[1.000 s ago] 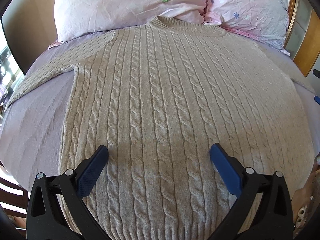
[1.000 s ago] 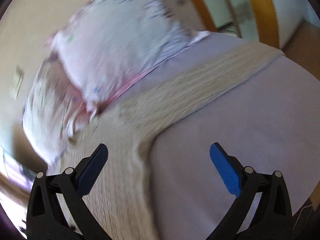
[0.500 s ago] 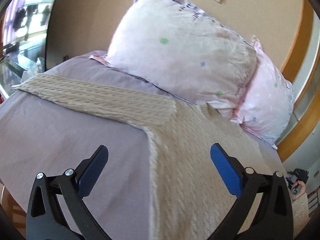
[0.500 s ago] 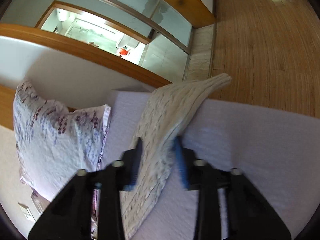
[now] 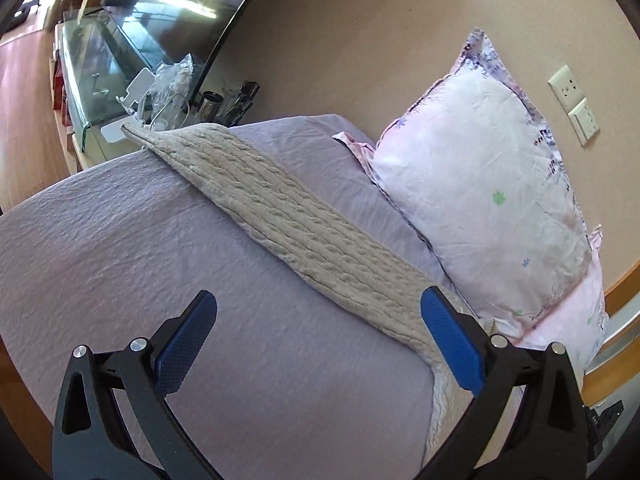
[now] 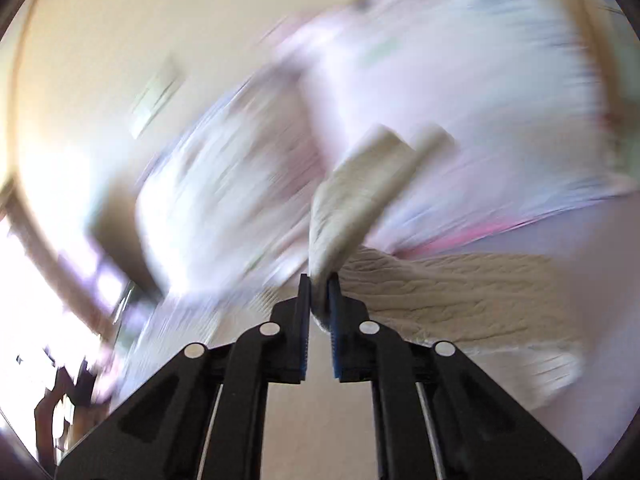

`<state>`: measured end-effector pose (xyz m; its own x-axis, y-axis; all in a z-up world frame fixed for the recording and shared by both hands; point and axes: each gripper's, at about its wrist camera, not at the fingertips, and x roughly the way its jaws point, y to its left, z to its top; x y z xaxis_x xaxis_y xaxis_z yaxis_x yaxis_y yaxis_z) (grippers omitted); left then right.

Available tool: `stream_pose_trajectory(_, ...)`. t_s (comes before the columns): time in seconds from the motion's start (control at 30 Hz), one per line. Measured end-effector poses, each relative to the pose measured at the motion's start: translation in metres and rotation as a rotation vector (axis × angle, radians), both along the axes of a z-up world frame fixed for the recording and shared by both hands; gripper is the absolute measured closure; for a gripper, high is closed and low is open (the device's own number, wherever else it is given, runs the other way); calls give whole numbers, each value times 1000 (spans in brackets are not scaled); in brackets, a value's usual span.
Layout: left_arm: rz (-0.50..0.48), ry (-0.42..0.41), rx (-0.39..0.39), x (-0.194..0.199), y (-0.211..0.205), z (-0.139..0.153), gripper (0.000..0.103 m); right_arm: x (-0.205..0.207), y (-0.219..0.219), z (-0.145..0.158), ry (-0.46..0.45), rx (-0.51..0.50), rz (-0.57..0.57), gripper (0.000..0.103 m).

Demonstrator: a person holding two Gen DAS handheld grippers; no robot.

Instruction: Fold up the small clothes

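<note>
A beige cable-knit sweater lies on a lilac bed. In the left wrist view its left sleeve stretches flat toward the bed's far corner. My left gripper is open and empty, hovering above the sheet beside the sleeve near the armpit. In the right wrist view, which is blurred by motion, my right gripper is shut on the other sleeve and holds it lifted above the sweater's body.
Two pink flowered pillows lie at the head of the bed against a beige wall with sockets. A glass-topped side table with small items stands past the bed's corner. Bare lilac sheet lies left of the sleeve.
My right gripper closed on the right sleeve and lifted it, swinging fast over the sweater. My left gripper swung left from the sweater's body to the left sleeve, staying open.
</note>
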<state>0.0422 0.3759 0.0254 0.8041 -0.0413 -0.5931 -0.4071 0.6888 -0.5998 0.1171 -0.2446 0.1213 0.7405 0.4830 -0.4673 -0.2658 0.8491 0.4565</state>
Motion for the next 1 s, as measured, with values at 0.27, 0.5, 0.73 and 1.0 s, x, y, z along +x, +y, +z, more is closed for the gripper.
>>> stream_pose_trajectory(0.27, 162, -29, -190, 7, 55, -21, 1, -11, 51, -23, 61, 3, 125, 27)
stream_pose_trajectory(0.5, 263, -19, -251, 19, 90, -24, 11, -23, -49, -39, 117, 94, -117, 23)
stream_pose_trajectory(0.73, 330, -22, -380, 29, 123, -46, 71, -47, -92, -56, 100, 134, -220, 20)
stream_pose_trajectory(1.0, 239, -72, -241, 46, 98, -11, 96, -59, -115, -67, 87, 143, -262, 19)
